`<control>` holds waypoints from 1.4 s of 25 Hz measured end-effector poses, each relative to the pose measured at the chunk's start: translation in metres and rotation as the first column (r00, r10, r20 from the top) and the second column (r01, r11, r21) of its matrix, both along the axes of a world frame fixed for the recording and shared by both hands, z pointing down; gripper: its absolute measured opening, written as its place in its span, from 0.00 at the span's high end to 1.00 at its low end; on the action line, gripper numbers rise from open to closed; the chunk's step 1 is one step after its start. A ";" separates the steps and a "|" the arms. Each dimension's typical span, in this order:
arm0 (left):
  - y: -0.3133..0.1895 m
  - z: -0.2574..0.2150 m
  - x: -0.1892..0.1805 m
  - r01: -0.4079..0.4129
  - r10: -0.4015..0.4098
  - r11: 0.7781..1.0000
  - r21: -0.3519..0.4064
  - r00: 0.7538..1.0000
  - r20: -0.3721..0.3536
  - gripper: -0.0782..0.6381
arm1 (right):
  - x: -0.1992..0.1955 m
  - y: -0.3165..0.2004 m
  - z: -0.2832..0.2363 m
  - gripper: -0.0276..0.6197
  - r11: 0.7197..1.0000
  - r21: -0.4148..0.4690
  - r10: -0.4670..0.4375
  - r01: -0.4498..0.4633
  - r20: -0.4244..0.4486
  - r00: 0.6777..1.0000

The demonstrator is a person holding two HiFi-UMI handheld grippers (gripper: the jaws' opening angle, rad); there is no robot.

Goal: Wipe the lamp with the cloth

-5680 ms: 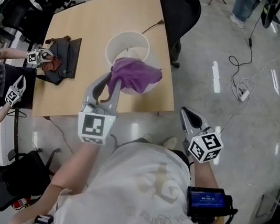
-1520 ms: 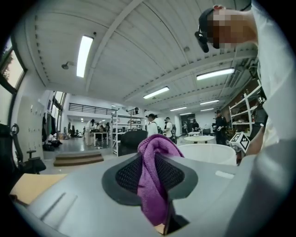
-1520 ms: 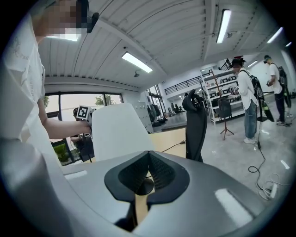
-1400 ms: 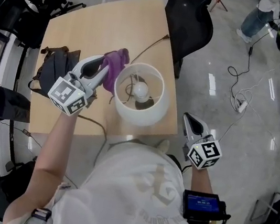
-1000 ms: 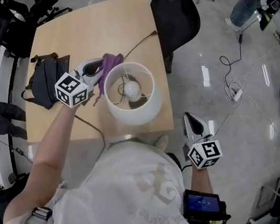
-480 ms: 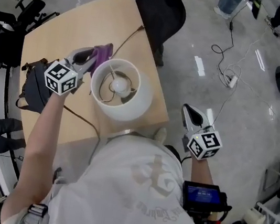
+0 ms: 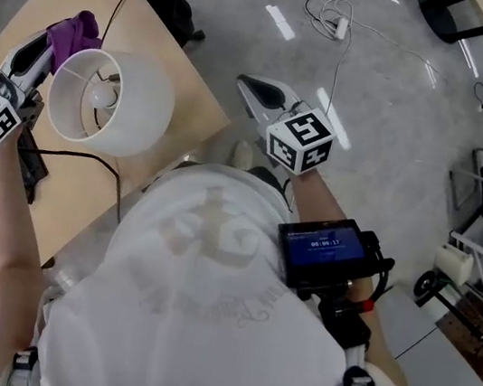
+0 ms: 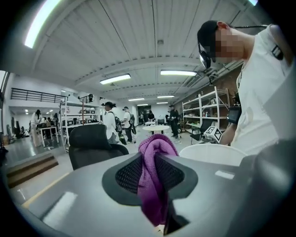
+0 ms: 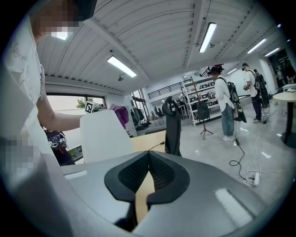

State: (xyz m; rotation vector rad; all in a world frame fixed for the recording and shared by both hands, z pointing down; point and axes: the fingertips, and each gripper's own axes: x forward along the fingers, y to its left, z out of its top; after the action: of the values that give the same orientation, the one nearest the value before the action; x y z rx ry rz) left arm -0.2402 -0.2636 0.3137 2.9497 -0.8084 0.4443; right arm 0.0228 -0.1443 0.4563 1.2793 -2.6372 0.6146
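Left gripper (image 7: 44, 49) is clamped on the purple cloth (image 7: 77, 25), just left of the lamp (image 7: 119, 112) shade's rim. Right gripper (image 7: 250, 88), closed and empty, hangs well apart.

Grey floor (image 7: 418, 125) (shiny with reflections), pale wooden table (image 7: 74, 205), black office chair (image 8: 95, 143), strip lights (image 8: 178, 72) overhead

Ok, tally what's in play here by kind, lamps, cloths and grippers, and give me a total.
Lamps: 1, the white lamp
Cloths: 1, the purple cloth
Grippers: 2, the left gripper and the right gripper
Total: 4
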 end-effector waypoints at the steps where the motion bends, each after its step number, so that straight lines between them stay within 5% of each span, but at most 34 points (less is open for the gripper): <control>1: -0.001 0.006 0.003 -0.006 0.006 1.000 -0.002 1.000 0.027 0.77 | 0.001 0.000 0.002 0.94 1.000 -0.001 0.003 -0.003 0.000 1.000; 9: -0.020 0.097 0.015 -0.104 0.115 0.992 -0.079 0.980 0.165 0.77 | 0.024 0.008 0.024 0.94 0.998 -0.029 0.049 -0.050 -0.013 0.999; 15: -0.030 0.138 0.011 -0.125 0.180 0.966 -0.225 0.954 0.239 0.77 | 0.027 0.005 0.027 0.94 0.997 -0.035 0.071 -0.071 -0.006 0.997; 20: -0.043 0.105 0.011 -0.133 0.169 0.968 -0.211 0.973 0.161 0.77 | 0.031 0.005 0.028 0.94 0.996 -0.039 0.081 -0.081 -0.002 0.997; 23: -0.038 0.054 0.025 -0.218 0.237 0.962 -0.164 0.965 0.109 0.77 | 0.033 0.005 0.027 0.94 0.996 -0.035 0.086 -0.086 0.003 0.996; 27: -0.010 0.004 0.057 -0.387 0.408 0.910 -0.147 0.901 0.150 0.77 | 0.033 0.004 0.024 0.94 0.995 -0.029 0.092 -0.092 0.017 0.996; 32: 0.029 0.004 0.093 -0.578 0.614 0.789 -0.207 0.755 0.232 0.77 | 0.037 0.003 0.027 0.94 0.993 -0.031 0.110 -0.110 0.031 0.993; 35: 0.031 0.031 0.102 -0.610 0.669 0.743 -0.275 0.690 0.277 0.77 | 0.044 0.005 0.030 0.94 0.991 -0.036 0.130 -0.128 0.035 0.991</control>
State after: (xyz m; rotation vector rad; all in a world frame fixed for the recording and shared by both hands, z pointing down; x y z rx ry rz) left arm -0.1379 -0.2330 0.3449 2.9382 0.3151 1.0507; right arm 0.0663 -0.1392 0.4859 1.4512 -2.5762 0.7050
